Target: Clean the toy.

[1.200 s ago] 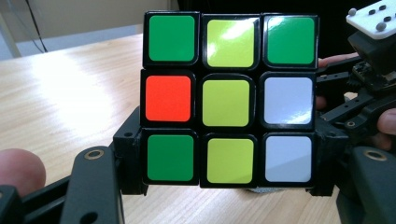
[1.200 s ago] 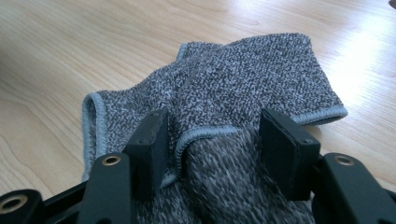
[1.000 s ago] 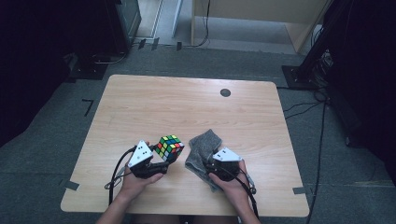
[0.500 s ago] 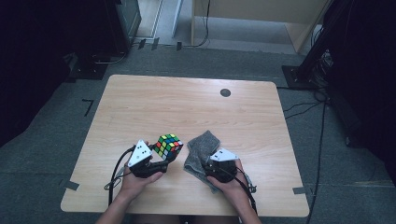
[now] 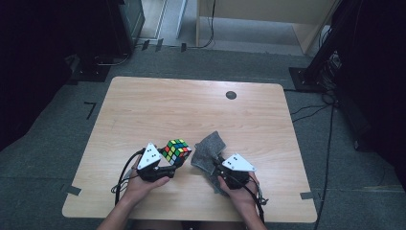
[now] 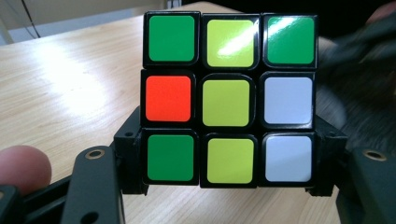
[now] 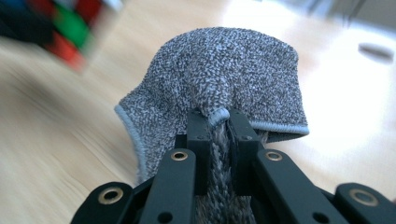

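A scrambled Rubik's cube (image 5: 176, 151) is held just above the wooden table (image 5: 191, 105), near its front edge. My left gripper (image 5: 171, 164) is shut on it, the pads pressing its lower row from both sides. In the left gripper view the cube (image 6: 229, 100) faces me with green, yellow, orange and white tiles between the jaws of the left gripper (image 6: 229, 164). To the cube's right lies a grey knitted cloth (image 5: 207, 152). My right gripper (image 5: 216, 165) has just been closing and is now shut on it. In the right gripper view the cloth (image 7: 219, 65) bunches up over the right gripper (image 7: 217, 122).
A small dark round mark (image 5: 231, 95) sits on the table's far right part. Cables trail from both grippers toward the front edge. Dark furniture and floor cables (image 5: 330, 134) surround the table.
The right gripper has pinched the grey cloth and risen a little, pulling the cloth into a bunch. The left gripper and the cube have stayed in place.
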A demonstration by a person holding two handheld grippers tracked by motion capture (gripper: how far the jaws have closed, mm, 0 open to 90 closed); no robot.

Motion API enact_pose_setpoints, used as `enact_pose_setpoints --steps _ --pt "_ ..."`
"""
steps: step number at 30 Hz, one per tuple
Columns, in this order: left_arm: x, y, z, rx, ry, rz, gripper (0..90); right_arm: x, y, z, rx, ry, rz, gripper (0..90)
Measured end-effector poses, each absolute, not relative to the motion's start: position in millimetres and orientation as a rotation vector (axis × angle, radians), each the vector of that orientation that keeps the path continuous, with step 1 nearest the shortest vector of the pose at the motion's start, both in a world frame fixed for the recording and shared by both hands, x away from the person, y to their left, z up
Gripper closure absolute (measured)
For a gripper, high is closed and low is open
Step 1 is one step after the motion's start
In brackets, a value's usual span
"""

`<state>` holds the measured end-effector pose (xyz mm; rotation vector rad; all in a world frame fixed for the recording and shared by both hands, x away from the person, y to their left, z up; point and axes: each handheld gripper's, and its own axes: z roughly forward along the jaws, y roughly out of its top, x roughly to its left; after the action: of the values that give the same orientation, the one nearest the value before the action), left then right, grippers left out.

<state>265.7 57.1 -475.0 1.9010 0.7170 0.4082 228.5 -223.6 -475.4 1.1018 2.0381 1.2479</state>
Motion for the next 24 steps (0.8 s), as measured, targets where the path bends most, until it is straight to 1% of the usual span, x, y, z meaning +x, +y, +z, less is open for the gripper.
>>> enact_pose_setpoints --steps 4,8,11,13,16,20,24 --pt "261.7 52.6 -472.8 1.923 0.724 0.439 34.1 218.7 -223.0 -449.0 1.053 1.965 1.370 83.2" --pt "257.6 42.8 -471.1 1.973 0.685 0.454 34.2 208.4 -217.8 -428.5 1.012 1.914 1.461 83.2" --pt "252.1 31.0 -471.1 2.037 0.643 0.470 34.2 200.1 -202.2 -417.8 0.925 1.948 1.437 82.8" --pt "247.1 22.5 -470.5 2.068 0.618 0.487 34.2 195.5 -189.6 -417.0 0.859 1.980 1.391 82.5" --pt "243.9 15.0 -469.8 2.098 0.613 0.510 34.2 192.7 -171.7 -424.6 0.801 2.048 1.314 82.3" --pt "243.6 14.2 -470.1 2.105 0.617 0.525 34.2 191.3 -156.4 -430.4 0.749 2.175 1.308 81.9" --pt "241.3 13.5 -468.0 2.106 0.596 0.554 34.3 196.7 -159.0 -432.1 0.795 2.224 1.373 82.1"
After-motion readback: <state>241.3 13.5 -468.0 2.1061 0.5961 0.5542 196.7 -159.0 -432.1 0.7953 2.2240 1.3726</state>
